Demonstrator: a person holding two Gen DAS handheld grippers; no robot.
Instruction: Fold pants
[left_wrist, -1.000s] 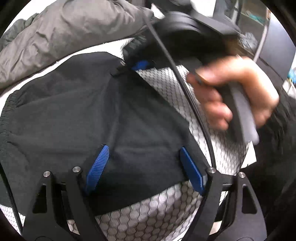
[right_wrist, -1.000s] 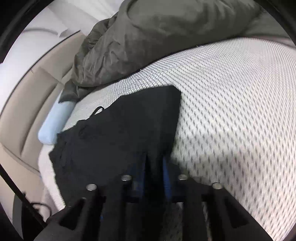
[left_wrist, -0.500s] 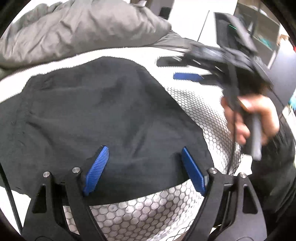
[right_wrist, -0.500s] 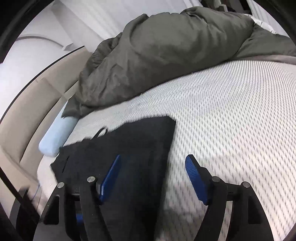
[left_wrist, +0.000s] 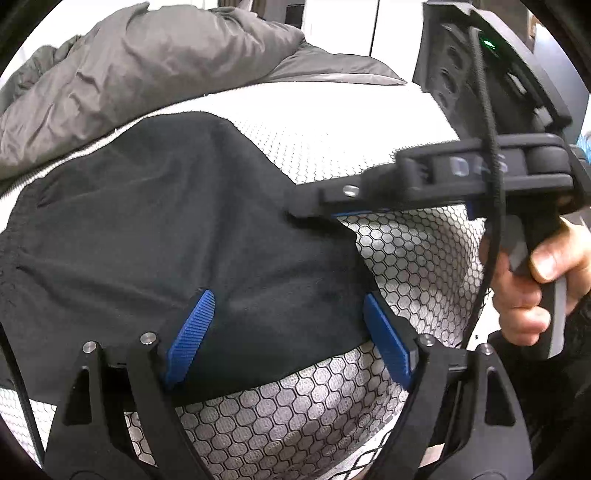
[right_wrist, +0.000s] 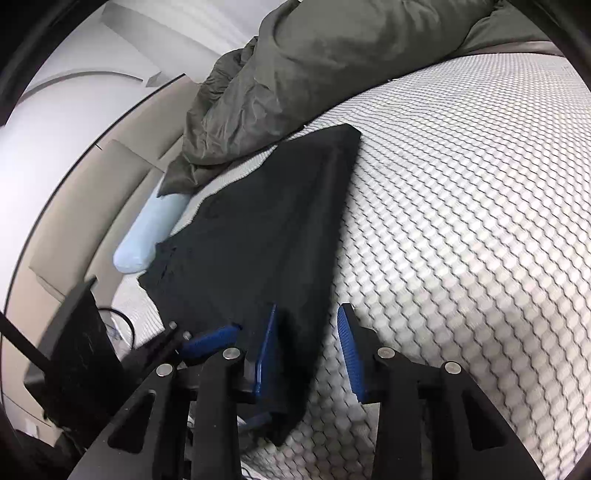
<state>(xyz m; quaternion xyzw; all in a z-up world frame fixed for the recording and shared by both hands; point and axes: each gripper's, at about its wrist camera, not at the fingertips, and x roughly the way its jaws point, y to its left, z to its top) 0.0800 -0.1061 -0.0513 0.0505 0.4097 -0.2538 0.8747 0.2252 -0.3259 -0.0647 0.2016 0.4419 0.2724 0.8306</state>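
Observation:
Black pants (left_wrist: 166, 229) lie folded flat on a white honeycomb-patterned mattress (left_wrist: 406, 258). My left gripper (left_wrist: 288, 325) stands open over their near edge, blue pads wide apart and fabric between them. One of its pads (right_wrist: 212, 339) shows at the lower left of the right wrist view. My right gripper (right_wrist: 306, 321) sits at the pants' (right_wrist: 266, 221) right edge. Its jaws are closing, the left pad on the cloth, the right one over bare mattress (right_wrist: 461, 221), with a gap still showing. From the left wrist view its tips (left_wrist: 314, 212) touch that edge, and a hand (left_wrist: 535, 288) holds its grip.
A crumpled grey duvet (left_wrist: 129, 74) is heaped along the far side of the mattress, just beyond the pants. A pale blue roll (right_wrist: 147, 232) lies against the beige headboard (right_wrist: 92, 184). A cable (left_wrist: 491, 147) hangs from the right gripper.
The right gripper let go of the cloth, opened wide, swung along the bed and now narrows around the pants' right edge. The left gripper stayed open over the near edge.

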